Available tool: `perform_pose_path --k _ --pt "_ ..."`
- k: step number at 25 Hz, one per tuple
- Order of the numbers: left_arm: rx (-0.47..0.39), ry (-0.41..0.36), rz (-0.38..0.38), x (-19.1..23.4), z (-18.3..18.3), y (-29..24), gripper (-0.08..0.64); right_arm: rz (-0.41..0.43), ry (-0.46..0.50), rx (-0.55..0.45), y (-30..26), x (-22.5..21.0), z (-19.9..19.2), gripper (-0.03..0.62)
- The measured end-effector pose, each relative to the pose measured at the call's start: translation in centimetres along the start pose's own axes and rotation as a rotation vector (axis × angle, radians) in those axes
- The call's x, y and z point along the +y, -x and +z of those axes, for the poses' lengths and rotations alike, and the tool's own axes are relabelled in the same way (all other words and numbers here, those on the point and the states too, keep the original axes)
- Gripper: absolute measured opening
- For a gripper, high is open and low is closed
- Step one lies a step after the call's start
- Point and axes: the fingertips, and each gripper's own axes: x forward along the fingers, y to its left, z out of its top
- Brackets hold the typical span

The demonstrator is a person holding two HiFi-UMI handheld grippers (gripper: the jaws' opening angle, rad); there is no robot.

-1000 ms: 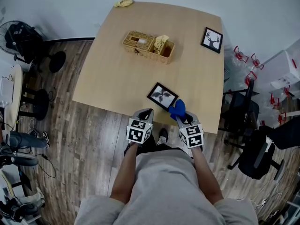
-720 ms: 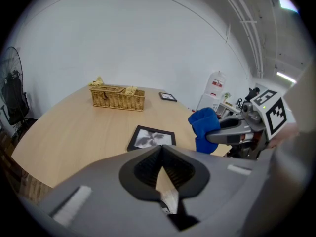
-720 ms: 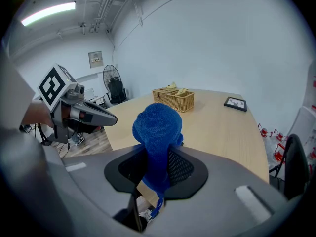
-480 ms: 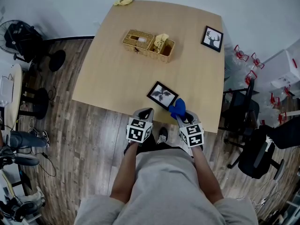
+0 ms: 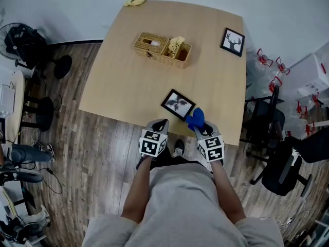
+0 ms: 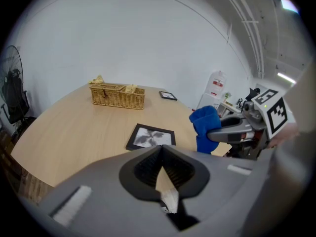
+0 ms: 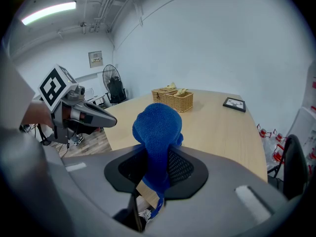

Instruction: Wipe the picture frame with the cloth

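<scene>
Left side first: the left gripper hangs at the table's near edge, jaws pressed together with nothing between them. Its own view shows the picture frame lying flat just ahead, its lower edge cut off by the gripper's body. In the middle, the head view puts that frame near the table's front edge. Just beside its near right corner is the blue cloth, clamped in the right gripper; whether cloth touches frame is hard to tell from above. In the right gripper view the bunched cloth blocks the frame completely. Farther back stand a wicker basket and, far right, a second small frame.
</scene>
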Motion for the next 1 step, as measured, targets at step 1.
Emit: perform_pose_path --k 1 --pt "0.001 -0.001 0.000 -0.06 0.01 -0.05 0.052 0.000 0.000 0.001 0.03 -0.06 -0.05 0.091"
